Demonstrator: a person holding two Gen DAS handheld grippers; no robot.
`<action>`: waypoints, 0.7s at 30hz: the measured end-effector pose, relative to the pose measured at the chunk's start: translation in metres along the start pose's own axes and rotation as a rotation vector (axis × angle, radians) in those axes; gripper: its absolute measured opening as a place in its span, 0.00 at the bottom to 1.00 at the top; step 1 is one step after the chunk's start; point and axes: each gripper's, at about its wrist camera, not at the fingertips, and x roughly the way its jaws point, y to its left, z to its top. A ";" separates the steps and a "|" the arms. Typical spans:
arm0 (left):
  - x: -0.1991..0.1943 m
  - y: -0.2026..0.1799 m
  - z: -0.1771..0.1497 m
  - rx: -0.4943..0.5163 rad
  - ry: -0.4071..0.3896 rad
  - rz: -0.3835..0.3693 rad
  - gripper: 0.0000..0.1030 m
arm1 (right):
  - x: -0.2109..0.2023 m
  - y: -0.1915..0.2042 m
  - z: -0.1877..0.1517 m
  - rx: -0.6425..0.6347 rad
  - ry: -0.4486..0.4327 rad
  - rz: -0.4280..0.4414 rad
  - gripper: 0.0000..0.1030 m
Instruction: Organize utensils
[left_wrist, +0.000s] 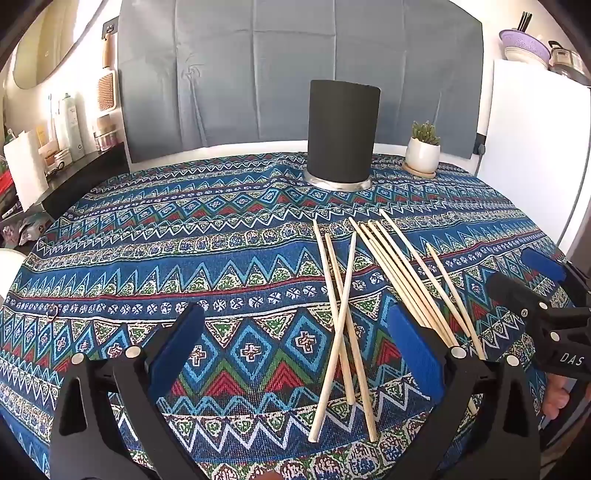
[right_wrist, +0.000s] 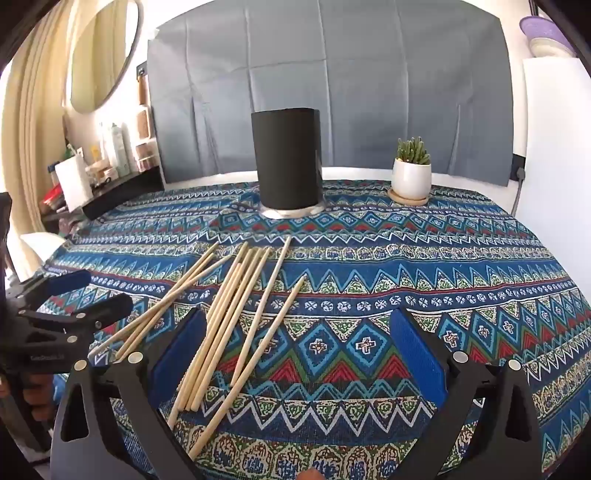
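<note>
Several pale wooden chopsticks (left_wrist: 373, 291) lie loose and crossed on the patterned tablecloth; they also show in the right wrist view (right_wrist: 229, 325). A tall black cylindrical holder (left_wrist: 341, 133) stands upright behind them, also in the right wrist view (right_wrist: 286, 158). My left gripper (left_wrist: 295, 325) is open and empty, low over the cloth, with the chopsticks between and beside its right finger. My right gripper (right_wrist: 299, 328) is open and empty, with the chopsticks by its left finger. Each gripper shows in the other's view, the right one (left_wrist: 532, 280) and the left one (right_wrist: 85, 291).
A small plant in a white pot (left_wrist: 423, 151) stands on a saucer right of the holder, also in the right wrist view (right_wrist: 411, 177). A white appliance (left_wrist: 535, 147) borders the table on the right. A cluttered shelf (left_wrist: 59, 147) stands at the left.
</note>
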 end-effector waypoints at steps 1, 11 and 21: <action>0.000 0.000 0.000 -0.002 -0.001 0.001 0.94 | 0.000 0.000 0.000 0.000 -0.001 -0.001 0.92; 0.002 -0.002 -0.002 0.000 0.005 -0.005 0.94 | 0.003 0.000 -0.002 0.001 -0.001 -0.002 0.92; 0.004 -0.002 -0.004 0.003 0.008 -0.023 0.94 | 0.004 0.000 0.000 0.001 0.012 -0.006 0.92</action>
